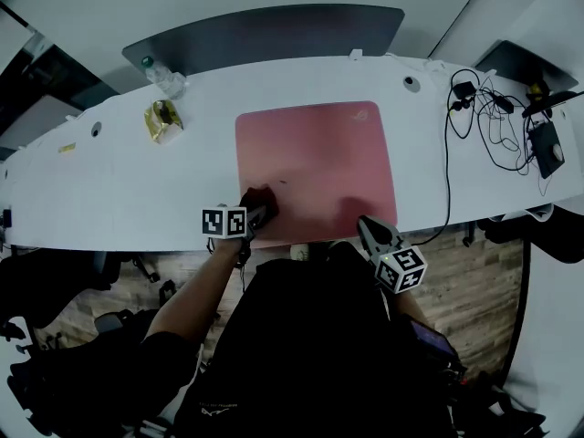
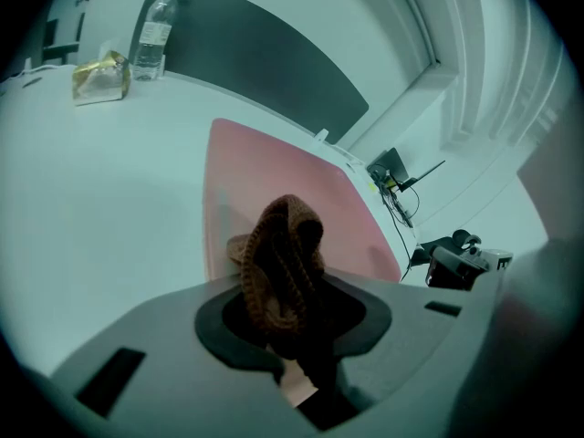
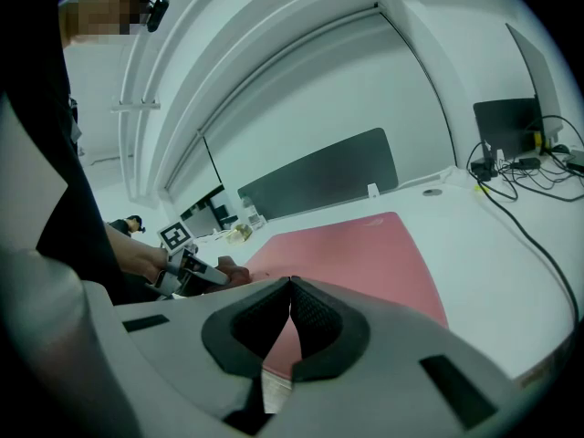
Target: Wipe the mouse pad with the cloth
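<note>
The left gripper point(image 1: 256, 214) is clamped on a bunched brown knitted cloth point(image 2: 285, 254), which rests on the pink mouse pad point(image 1: 315, 167) at its near left corner. The cloth looks soft, light and floppy, so a pinch across the folded middle suits it best. The right gripper point(image 3: 290, 286) hangs over the pad's near edge, jaws together and empty.

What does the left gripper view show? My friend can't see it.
The left gripper is shut on a brown knitted cloth, at the near edge of a pink rectangular mouse pad on a white table. A clear plastic bottle stands behind.
</note>
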The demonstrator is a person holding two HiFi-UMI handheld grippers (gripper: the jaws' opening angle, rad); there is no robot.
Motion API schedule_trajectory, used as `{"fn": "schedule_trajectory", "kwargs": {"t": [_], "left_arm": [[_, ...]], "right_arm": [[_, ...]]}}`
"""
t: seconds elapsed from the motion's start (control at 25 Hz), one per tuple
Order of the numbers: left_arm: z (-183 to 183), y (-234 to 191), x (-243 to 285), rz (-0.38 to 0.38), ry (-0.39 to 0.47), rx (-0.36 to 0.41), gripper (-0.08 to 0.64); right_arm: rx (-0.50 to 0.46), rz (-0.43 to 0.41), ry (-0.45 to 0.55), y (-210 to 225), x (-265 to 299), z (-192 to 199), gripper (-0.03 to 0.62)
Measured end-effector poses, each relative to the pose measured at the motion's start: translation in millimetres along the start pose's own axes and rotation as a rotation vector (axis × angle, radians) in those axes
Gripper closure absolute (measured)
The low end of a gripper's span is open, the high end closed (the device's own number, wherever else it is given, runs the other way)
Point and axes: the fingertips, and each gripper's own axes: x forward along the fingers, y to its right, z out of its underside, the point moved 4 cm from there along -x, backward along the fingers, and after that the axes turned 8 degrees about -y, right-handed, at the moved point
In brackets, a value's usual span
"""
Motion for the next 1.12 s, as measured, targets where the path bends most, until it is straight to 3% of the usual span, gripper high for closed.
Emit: {"fn": "schedule_trajectory", "kwargs": {"t": [0.72,1.12], "left_arm": [[21,-41,-41,-0.096,0.074,-0.086,0.449],[11,16,-20,-0.025,0.088,-0.052,0.449]], "right_arm": [[-0.010,-0.029,0.009,-4,-2,4,0.566],[0.020,-0.035,0.023,29,-23,1,0.566]]}}
